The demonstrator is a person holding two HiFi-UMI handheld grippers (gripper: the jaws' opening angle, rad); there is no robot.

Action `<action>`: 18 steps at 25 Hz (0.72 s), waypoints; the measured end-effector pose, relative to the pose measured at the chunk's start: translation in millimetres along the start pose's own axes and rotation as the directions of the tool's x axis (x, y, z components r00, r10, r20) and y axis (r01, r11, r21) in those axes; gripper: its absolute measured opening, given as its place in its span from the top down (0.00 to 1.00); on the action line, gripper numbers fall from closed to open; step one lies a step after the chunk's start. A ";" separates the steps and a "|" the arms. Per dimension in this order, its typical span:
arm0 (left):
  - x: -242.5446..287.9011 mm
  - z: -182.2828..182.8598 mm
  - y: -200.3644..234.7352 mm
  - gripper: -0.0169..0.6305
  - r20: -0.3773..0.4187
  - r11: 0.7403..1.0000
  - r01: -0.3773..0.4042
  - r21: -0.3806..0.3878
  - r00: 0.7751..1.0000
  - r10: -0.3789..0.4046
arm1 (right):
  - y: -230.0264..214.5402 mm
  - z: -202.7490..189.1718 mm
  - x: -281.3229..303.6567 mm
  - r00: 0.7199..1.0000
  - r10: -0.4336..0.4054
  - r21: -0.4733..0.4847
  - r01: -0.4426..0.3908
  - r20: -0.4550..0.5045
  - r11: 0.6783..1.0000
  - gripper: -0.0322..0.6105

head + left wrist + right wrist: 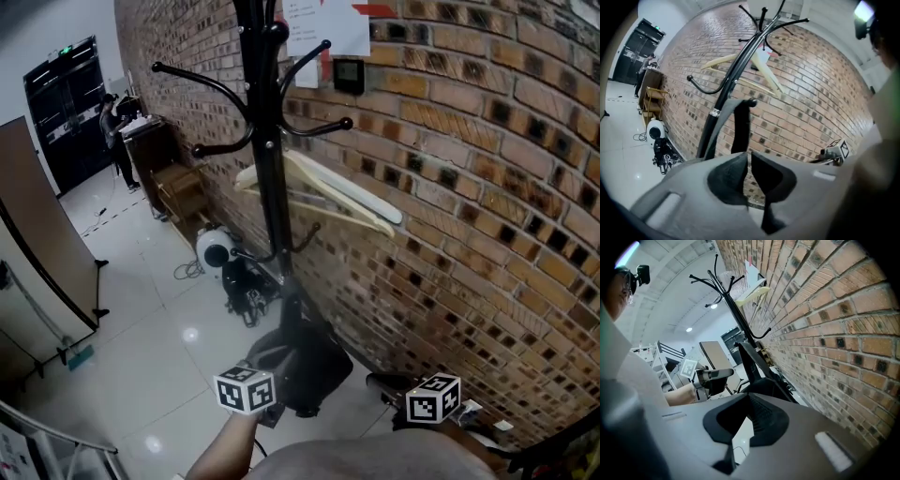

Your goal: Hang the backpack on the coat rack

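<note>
The black coat rack (272,187) stands against the brick wall with a wooden hanger (328,192) on it. At its foot is the black backpack (314,361). In the left gripper view my left gripper (749,161) is shut on a black backpack strap (740,126), which stands up from the jaws in front of the rack pole (726,93). My right gripper (748,399) has its tips together right against the backpack (771,385). Whether fabric is caught there is hidden. Both marker cubes (246,389) (433,397) sit low in the head view, either side of the pack.
The brick wall (469,187) runs along the right. A white round appliance (216,248) and tangled black cables (246,291) lie by the rack's base. A wooden shelf (178,187) and a person (112,131) are further back; a brown panel (37,244) stands left.
</note>
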State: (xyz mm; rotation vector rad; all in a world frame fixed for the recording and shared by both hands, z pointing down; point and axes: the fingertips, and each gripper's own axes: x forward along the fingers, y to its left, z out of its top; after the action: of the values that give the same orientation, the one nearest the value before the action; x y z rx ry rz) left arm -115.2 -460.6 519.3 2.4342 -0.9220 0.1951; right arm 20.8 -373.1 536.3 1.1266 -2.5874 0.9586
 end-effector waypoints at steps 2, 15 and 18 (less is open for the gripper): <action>-12.4 -2.2 -32.4 0.97 0.017 0.999 0.020 0.043 1.000 -0.021 | 10.1 -5.2 -9.8 1.000 0.018 -0.016 -0.018 0.002 1.000 0.95; -94.5 -97.5 -220.9 0.97 0.036 0.998 0.016 0.060 0.999 -0.019 | 87.2 -97.8 -125.7 0.992 0.124 -0.090 -0.125 -0.015 0.988 0.95; -112.0 -131.8 -250.1 0.97 0.038 0.999 -0.010 0.051 0.999 0.008 | 99.8 -131.3 -154.1 0.989 0.141 -0.104 -0.144 -0.035 0.984 0.95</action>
State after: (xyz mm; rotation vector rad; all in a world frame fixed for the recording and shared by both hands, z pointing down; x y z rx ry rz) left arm -30.6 -169.8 491.1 2.4889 -0.9555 0.1786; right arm 45.5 -148.9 530.9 0.9064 -2.6912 0.8459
